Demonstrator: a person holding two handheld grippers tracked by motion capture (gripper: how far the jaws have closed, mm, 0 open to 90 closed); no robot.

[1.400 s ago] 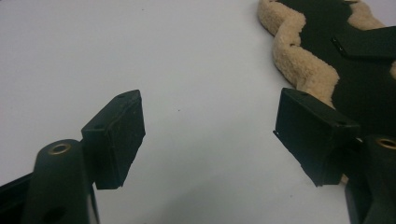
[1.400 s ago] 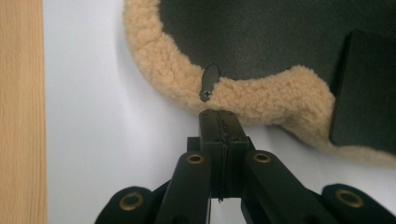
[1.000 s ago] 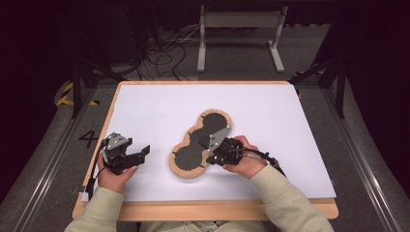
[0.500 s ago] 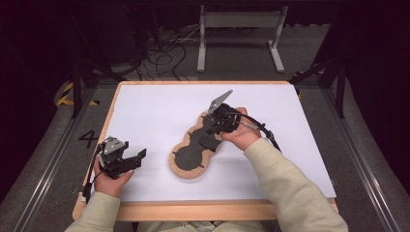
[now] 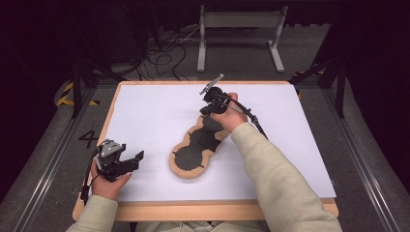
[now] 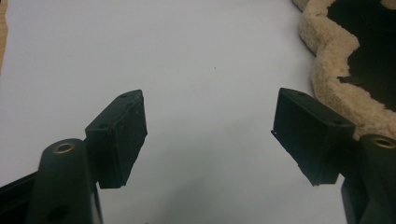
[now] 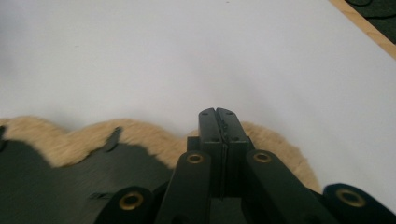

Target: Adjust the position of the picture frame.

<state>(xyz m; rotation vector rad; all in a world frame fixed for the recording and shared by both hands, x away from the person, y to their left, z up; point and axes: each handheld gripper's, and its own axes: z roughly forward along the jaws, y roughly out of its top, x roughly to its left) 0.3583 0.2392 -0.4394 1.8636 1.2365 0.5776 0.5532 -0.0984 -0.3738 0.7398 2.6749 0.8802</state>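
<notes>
Clearly, right fingers (image 7: 219,116) clench the fleecy mat (image 5: 196,150); left fingers (image 6: 210,135) released; floor reads "4" (image 5: 88,138).

The pad (image 5: 196,145) on the bench (image 5: 145,111) has a black, flat centre with a tan, fleecy, scalloped border. The bench surface around the pad is plain white, with a light wood edge (image 5: 203,211). The left tool (image 5: 135,159), left of the pad, is black with a grey top plate. The right tool (image 5: 205,104), at the pad's far end, is black. The sleeve (image 5: 280,183) right of the pad is cream.
</notes>
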